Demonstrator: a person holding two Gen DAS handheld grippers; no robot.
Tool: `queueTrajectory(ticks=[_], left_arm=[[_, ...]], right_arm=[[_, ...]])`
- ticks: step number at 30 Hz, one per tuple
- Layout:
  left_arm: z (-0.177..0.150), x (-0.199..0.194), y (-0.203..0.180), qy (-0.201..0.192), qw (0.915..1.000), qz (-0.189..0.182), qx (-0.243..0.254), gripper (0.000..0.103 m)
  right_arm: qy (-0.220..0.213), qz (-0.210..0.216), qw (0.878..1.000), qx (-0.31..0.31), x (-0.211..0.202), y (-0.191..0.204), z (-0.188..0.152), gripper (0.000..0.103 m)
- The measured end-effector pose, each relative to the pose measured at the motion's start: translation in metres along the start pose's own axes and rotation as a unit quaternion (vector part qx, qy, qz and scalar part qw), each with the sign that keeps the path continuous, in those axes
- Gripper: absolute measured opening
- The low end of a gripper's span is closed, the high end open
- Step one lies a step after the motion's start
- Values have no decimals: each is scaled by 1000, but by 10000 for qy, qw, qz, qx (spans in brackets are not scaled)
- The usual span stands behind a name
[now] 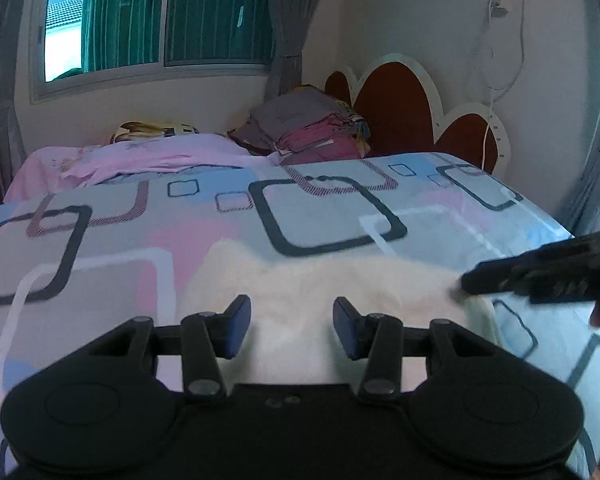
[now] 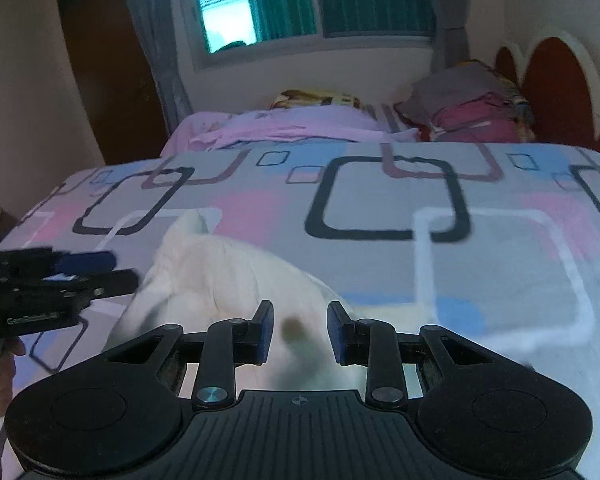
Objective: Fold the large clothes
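Note:
A white, soft garment (image 1: 320, 292) lies spread on the patterned bed cover (image 1: 180, 240). In the left wrist view my left gripper (image 1: 292, 328) hovers over its near part, jaws apart, with nothing pinched between the blue pads. My right gripper (image 1: 466, 284) comes in from the right, its tip at the garment's right edge. In the right wrist view the right gripper (image 2: 300, 332) stands open above the garment (image 2: 220, 280), which shows a small brown spot. The left gripper (image 2: 124, 270) reaches in from the left, beside the cloth's raised left edge. Both views are motion-blurred.
A pile of folded clothes and pillows (image 1: 312, 128) sits by the red and white headboard (image 1: 400, 100). A pink sheet (image 1: 160, 156) lies across the far side. A hand (image 2: 0, 376) holds the left gripper. A dark door (image 2: 100, 60) stands at the left.

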State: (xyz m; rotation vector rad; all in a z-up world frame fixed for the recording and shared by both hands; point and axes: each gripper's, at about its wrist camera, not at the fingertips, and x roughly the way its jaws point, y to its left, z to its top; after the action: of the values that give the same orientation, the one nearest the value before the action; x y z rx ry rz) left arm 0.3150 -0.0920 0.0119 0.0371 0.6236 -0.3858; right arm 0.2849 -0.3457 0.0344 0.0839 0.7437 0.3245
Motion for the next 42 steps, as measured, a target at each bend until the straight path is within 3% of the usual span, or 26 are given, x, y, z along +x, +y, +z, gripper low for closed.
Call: queueTrajectory(ticks=[4,9,15,21,26,29,30,38,42], left_arm=[[11,39,-2,270,9996,5,-48,45],[-5,76,-3,597,9982,47,-14,44],[-19,92,-5,802,9967,54,65,45],[-26,96,-20,871,9946,279,497,45],[-21,80,-28,857,9924,414,783,48],[-18,50,-37,612,9919,488,996,73],[-20,40,-40,534,9921,494,1022,76],[-43,-17,-55,353,9950,258,899,71],[-62,-11,-59,588,9929,247,1002,71]], right_arm=[[226,-93,9996,-136,39,8,11,30],[578,-223,9980,-104,77,-4,2,30],[771,-204,9968,86,98,-23,-22,30],[794,-231,9961,319,105,-27,-33,30],[698,-220,9969,281,84,-22,-26,30],[481,-89,9987,124,52,-16,-25,30],[436,-83,9990,28,42,-12,-27,30],[401,72,9990,-165,-5,8,-58,30],[611,19,9980,-130,4,8,-76,30]])
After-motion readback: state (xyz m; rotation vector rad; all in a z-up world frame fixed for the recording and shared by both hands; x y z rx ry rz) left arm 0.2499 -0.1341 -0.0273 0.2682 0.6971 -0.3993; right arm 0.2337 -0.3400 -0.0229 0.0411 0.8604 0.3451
